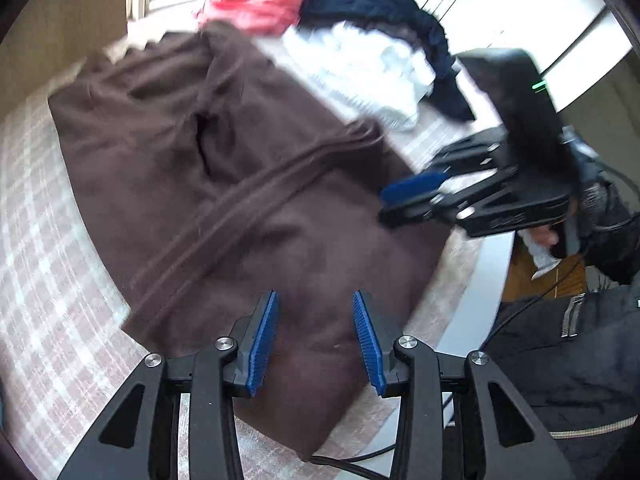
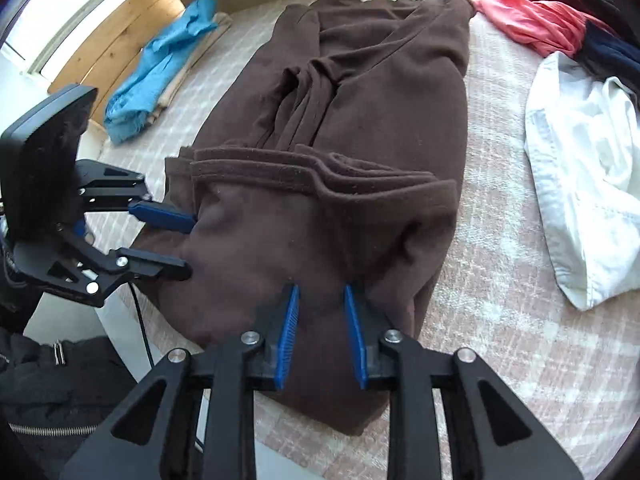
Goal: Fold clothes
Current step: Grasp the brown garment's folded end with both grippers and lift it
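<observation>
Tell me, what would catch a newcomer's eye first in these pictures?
The big brown garment, partly folded, fills the middle of a pink checked bed cover. Two black grippers with blue pads hang over its near end: the left gripper and the right gripper, both open with nothing pinched. Beyond lie a white shirt and a pink garment on the right, and a blue cloth on the left.

Each camera sits just behind its own claw and looks steeply down, close over the brown garment on the checked bed. Both views share that garment and the clothes pile beyond, and each catches the other claw at its side.
</observation>
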The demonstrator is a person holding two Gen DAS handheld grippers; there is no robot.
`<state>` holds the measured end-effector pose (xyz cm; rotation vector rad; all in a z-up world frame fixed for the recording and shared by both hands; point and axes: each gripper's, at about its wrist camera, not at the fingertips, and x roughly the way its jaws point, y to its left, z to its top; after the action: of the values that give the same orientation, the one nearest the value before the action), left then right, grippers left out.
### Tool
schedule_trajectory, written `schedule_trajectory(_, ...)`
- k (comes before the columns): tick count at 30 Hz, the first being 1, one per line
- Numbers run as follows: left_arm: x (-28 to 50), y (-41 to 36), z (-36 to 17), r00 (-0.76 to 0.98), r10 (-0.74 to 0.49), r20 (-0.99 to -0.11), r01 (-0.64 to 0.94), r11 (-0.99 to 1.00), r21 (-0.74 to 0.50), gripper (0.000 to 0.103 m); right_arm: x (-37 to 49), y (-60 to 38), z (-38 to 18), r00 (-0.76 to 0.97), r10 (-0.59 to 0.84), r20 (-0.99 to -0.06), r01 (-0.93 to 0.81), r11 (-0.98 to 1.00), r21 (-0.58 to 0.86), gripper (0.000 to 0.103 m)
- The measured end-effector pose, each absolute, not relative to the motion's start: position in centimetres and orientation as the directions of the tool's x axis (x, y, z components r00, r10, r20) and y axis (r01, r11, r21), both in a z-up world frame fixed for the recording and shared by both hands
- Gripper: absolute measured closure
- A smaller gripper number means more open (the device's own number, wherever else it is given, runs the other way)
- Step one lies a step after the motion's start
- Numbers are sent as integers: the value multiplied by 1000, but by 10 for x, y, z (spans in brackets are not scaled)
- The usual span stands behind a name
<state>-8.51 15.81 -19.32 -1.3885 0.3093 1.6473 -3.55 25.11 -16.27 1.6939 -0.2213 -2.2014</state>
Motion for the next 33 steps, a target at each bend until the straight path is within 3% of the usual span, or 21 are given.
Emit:
schedule_trajectory(3,-102,158,-190,87,481,-872,-759,-535,-371,67,-61,282,-135,-272,-426,-863,147,-904,401,78)
schedule_trajectory(8,-168,157,-159,-46,500,-865,-735,-603,-310,67,-150,359,-111,-421,-373,-827,13,-914,406,72)
schedule_trajectory(13,-207,199,-171,-52,458,-887,-785,-567,-247,66,-245,396,-128,-414,-412,-812,-49,-880,472,70)
schedule_trajectory(18,-224,211,-185,-25,397,-917,-815,-539,-212,66,-281,399,-163,-346,-509,-788,-52,-828,558,65)
schedule_trajectory(21,-235,206,-196,23,417,-909,-792,-547,-271,66,-292,392,-180,-307,-582,-753,-31,-785,619,65)
schedule_trajectory(23,-242,201,-197,41,436,-899,-781,-548,-301,64,-298,388,-187,-294,-620,-727,-10,-759,651,66)
schedule_trajectory(25,-253,191,-193,9,439,-899,-774,-566,-284,63,-303,385,-185,-296,-598,-744,30,-785,619,85)
schedule_trajectory(29,-304,159,-187,-117,404,-907,-688,-692,-220,64,-306,373,-173,-295,-567,-769,136,-821,554,88)
schedule_trajectory(33,-355,149,-192,-210,309,-928,-644,-757,-106,63,-313,371,-176,-247,-559,-792,125,-829,546,79)
